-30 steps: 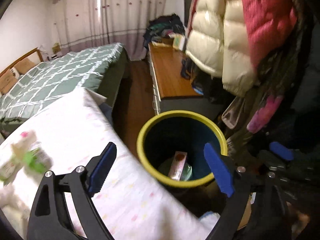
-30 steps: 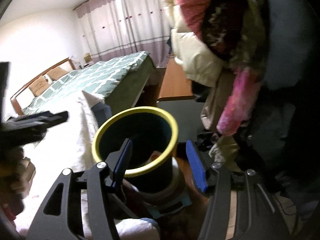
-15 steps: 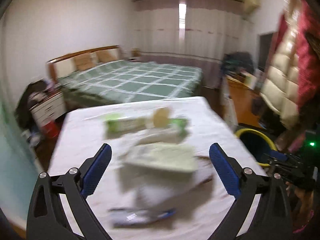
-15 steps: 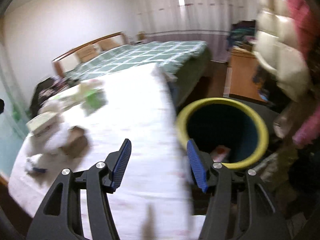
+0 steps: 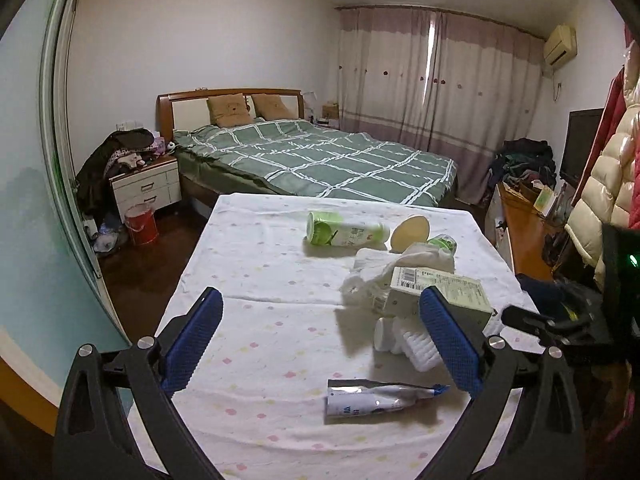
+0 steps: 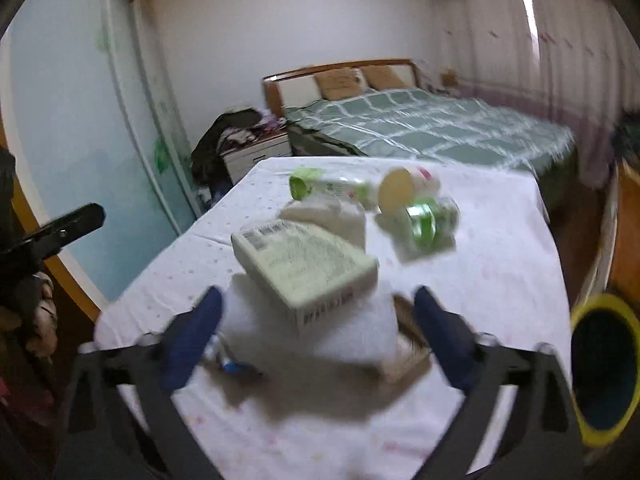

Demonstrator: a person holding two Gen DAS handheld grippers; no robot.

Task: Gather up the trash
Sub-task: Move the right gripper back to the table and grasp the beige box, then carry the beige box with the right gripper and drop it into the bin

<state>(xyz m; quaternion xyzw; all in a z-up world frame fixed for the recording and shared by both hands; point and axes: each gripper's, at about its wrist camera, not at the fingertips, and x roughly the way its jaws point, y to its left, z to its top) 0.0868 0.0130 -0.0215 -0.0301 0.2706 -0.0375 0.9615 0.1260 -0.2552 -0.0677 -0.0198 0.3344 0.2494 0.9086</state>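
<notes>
Over table (image 5: 256, 320), L hand-held gripper (image 5: 320, 344) level, jaws wide

Dim, even indoor light; right wrist view motion-blurred, fisheye edges warped.

My finger pads (image 5: 192, 344): blue, ribbed rubbery texture; frame matt black plastic. Tablecloth (image 5: 256, 248): soft matt cloth, faint dots. Squeezed tube (image 5: 372, 398): glossy foil. Box (image 6: 304, 266): matt printed card. Green bottle (image 5: 344, 233): shiny plastic. Bin (image 6: 604, 368): smooth, glossy yellow rim.
</notes>
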